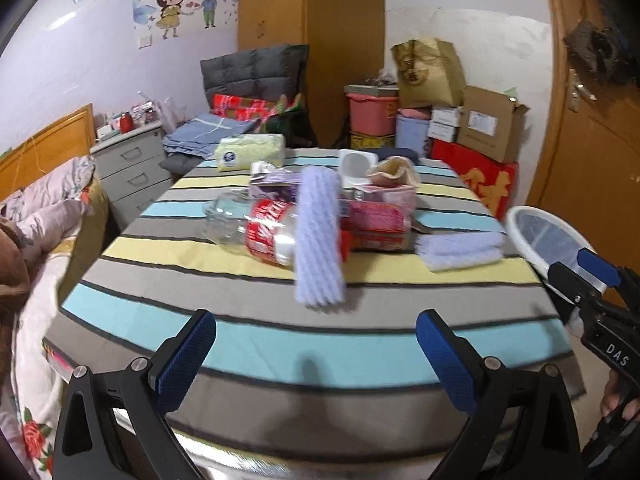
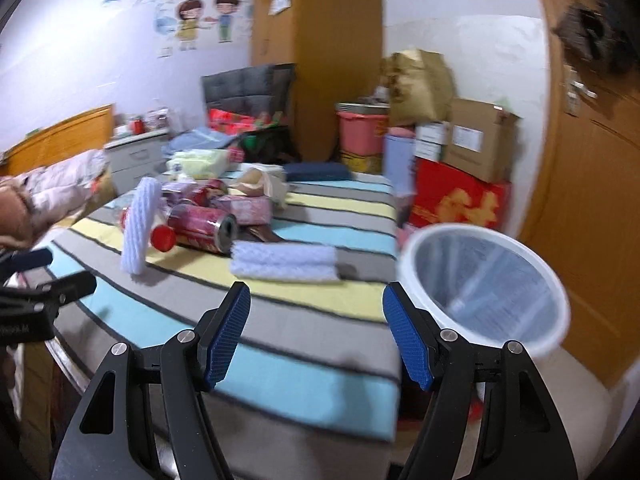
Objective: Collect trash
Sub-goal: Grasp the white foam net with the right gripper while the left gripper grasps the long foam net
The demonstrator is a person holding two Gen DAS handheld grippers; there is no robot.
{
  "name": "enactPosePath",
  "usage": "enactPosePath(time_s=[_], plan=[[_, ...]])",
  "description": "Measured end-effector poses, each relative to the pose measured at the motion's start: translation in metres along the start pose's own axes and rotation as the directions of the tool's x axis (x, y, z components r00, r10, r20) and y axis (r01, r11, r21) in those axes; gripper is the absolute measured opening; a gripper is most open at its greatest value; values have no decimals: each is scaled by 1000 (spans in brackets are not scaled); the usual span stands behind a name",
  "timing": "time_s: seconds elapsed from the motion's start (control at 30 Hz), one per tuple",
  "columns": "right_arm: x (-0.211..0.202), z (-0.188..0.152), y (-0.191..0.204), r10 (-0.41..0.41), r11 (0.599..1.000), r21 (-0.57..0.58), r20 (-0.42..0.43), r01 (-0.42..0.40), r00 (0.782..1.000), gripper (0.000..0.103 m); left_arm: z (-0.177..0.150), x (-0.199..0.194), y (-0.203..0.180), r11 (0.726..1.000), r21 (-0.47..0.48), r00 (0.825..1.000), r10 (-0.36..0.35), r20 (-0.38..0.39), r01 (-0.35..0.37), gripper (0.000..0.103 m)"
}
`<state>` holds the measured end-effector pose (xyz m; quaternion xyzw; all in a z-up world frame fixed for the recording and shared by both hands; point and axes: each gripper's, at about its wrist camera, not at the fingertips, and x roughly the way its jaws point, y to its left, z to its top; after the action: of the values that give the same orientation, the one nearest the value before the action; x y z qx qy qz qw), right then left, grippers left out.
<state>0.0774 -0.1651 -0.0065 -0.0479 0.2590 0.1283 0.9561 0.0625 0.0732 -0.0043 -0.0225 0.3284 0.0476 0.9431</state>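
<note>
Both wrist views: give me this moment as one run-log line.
left gripper: open, empty | right gripper: open, empty | trash pile: on striped table, untouched | white bin: right of table

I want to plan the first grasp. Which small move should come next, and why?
Probably move the open right gripper forward to the folded lavender cloth: it lies nearest, apart from the pile, beside the white bin. Both grippers are empty.
</note>
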Motion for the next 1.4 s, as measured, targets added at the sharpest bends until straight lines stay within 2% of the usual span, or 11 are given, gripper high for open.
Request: enactPosePath(time_s=[0.17,0.3,0.4,0.63,0.77,0.93,1.0,1.03,1.17,1.27,1.4], plan=[[20,13,4,57,995,-87,-7,-57,998,70,17,22,10,999,-23,1000,-27,-13,27,100],[45,20,-4,110,989,-91,-82,-117,991,70,28,41,9,997,-25,997,-68,-48,67,96],[60,25,-6,194,974,-88,-151,-208,969,70,34,58,9,994,-43,992,-101,-80,98,88],[84,34,-5,248,947,-157,-202,-281,948,70,38,83,7,995,-38,985,-100,-142,95,71],[98,37,-6,300,921,-174,-256,-349,919,70,39,92,6,995,-36,981,-101,-165,97,60],[106,40,-7,336,880,-233,-308,-413,890,70,38,100,5,995,-41,978,-99,-182,93,57],[108,37,-9,381,855,-215,-356,-472,853,70,38,101,6,993,-56,976,-109,-187,100,57],[108,35,-10,388,851,-210,-365,-481,846,70,38,102,6,994,-59,976,-107,-189,97,57],[100,29,-12,394,844,-218,-367,-490,842,70,38,105,10,994,-69,975,-101,-198,89,57],[99,27,-9,364,848,-246,-372,-469,854,70,37,107,8,994,-60,974,-97,-206,86,57],[106,22,-1,234,870,-337,-360,-360,903,66,37,109,9,992,-77,972,-110,-207,96,57]])
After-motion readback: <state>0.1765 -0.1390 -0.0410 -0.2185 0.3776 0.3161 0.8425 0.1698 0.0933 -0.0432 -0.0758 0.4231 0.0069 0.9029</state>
